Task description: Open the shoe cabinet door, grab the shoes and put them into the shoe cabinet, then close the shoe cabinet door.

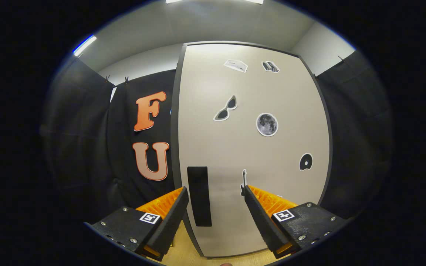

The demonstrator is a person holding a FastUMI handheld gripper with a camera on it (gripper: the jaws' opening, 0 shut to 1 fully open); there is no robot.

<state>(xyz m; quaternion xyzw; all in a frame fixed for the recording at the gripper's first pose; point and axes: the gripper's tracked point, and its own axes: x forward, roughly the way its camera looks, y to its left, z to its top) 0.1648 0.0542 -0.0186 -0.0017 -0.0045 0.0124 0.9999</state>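
Claw (216, 195) wide open, empty. Shoe cabinet door (253, 147) shut, dead ahead; dark handle (199, 195) between fingers, nearer left one. Risk: off-centre closing, pads slip off handle, door stays closed.

**A draped recording booth, not a lived-in home**

Black cloth (83, 122) is clipped up as walls on both sides under a plain white ceiling with strip lights (84, 45). One pale cabinet door (250, 155) dotted with stickers stands on a wood-look floor (187, 253).
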